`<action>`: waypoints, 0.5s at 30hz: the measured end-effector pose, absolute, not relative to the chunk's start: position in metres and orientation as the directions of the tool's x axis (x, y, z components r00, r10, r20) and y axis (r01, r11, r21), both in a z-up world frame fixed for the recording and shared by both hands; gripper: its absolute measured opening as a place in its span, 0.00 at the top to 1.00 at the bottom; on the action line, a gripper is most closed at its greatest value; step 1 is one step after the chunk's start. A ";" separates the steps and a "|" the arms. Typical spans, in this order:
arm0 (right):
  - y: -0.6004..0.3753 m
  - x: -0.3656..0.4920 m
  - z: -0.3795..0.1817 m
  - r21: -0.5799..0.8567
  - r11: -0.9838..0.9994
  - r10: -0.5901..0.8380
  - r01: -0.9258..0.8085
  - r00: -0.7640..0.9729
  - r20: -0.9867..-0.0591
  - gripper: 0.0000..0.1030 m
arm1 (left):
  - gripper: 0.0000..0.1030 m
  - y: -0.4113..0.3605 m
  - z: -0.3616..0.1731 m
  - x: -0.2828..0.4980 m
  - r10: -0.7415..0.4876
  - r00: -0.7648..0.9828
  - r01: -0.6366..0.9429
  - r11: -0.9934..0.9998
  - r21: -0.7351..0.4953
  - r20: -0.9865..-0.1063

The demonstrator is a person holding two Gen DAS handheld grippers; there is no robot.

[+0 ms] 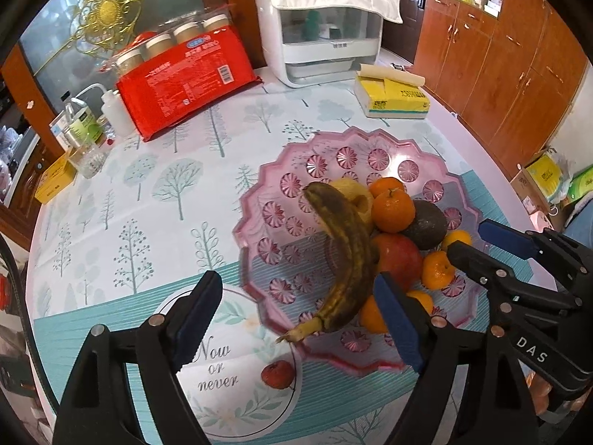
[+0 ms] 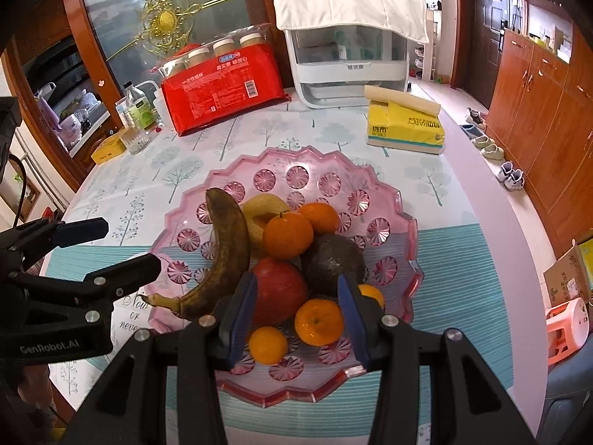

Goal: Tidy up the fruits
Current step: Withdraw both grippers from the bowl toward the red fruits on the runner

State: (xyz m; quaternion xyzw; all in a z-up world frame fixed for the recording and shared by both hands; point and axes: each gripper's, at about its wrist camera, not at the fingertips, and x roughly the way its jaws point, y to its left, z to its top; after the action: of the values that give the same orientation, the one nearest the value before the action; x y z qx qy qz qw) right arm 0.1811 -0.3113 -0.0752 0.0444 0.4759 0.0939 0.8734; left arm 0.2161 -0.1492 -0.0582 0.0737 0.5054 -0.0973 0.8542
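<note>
All fruit w/ banana (image 2: 226,256) on top sits piled in the pink bowl (image 2: 404,222) mid-counter; task looks approx. done. My left hand-held gripper (image 1: 296,328) is wide open, right hand-held gripper (image 2: 296,319) part open; both empty above bowl's near rim.

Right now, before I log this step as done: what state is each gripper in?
Left gripper: open, holding nothing, above the edge of the pink fruit plate.
Right gripper: open, narrower gap, holding nothing, above the fruit.
</note>
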 end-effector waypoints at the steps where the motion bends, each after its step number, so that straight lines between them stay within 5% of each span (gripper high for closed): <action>1: -0.310 0.179 -0.073 0.164 0.979 0.205 -0.123 0.533 -0.821 0.56 | 0.19 -0.145 -0.056 0.213 -0.091 0.475 0.236 0.971 0.027 -0.875; 15: -0.275 0.144 -0.033 0.128 0.988 0.155 -0.088 0.598 -0.787 0.56 | 0.12 -0.083 -0.025 0.178 -0.096 0.531 0.221 0.975 0.028 -0.842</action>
State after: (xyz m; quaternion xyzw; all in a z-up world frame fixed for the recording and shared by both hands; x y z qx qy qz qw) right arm 0.1440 -0.2752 -0.0335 0.0380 0.4433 0.0680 0.8930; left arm 0.1776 -0.0833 -0.0253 0.0656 0.4755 -0.0910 0.8725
